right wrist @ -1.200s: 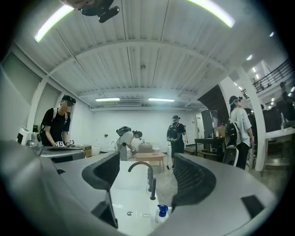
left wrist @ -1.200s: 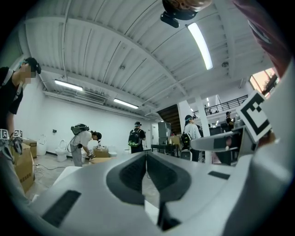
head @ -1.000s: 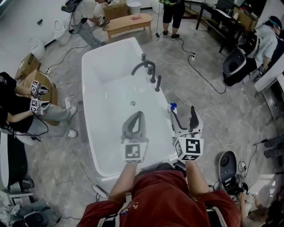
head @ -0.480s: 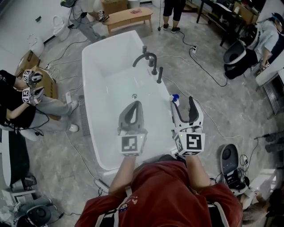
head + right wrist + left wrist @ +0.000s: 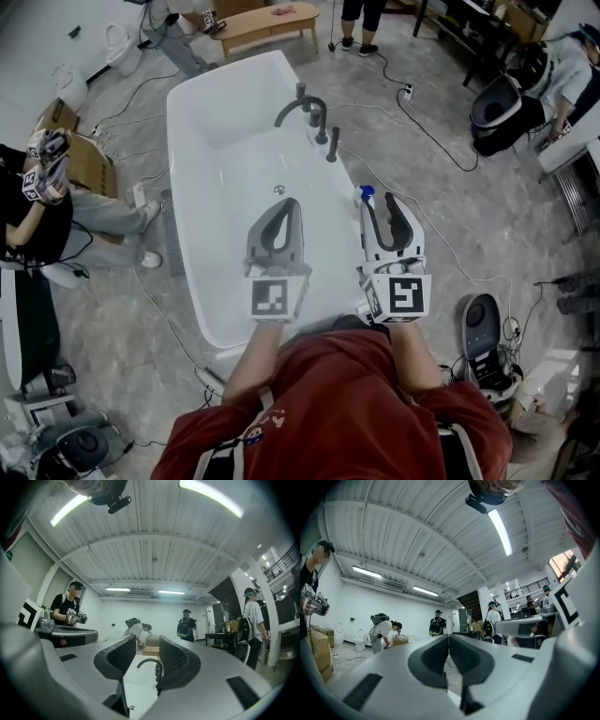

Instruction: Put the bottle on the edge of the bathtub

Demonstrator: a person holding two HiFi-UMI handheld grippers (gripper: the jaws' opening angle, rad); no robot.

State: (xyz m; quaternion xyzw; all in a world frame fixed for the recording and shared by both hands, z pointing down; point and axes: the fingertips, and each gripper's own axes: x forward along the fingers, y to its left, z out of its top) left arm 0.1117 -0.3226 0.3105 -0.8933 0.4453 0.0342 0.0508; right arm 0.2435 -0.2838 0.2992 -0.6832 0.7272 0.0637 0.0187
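bathtub [image 5: 223, 173] lies open inside; faucet [image 5: 302, 111] crowds its right rim

- Bottle [image 5: 367, 195] at the bathtub's [image 5: 202, 141] right rim: only its blue top shows.
- Seated person [image 5: 37, 216] left of the bathtub: cut off by the picture's edge.
- Bathtub's near end: covered by forearms [image 5: 255, 361].

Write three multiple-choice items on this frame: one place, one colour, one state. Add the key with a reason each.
1. Where is the bottle?
A) on the bathtub's right rim
B) on the floor
C) on the wooden bench

2. Bottle cap colour?
A) red
B) blue
C) green

3. Left gripper's jaws?
A) wide apart
B) clamped on the bottle
C) together, empty

Key:
1 A: it stands on the rim, nearer than the faucet.
2 B: the head view shows a blue top.
3 C: the left gripper view shows the pads meeting, nothing between.
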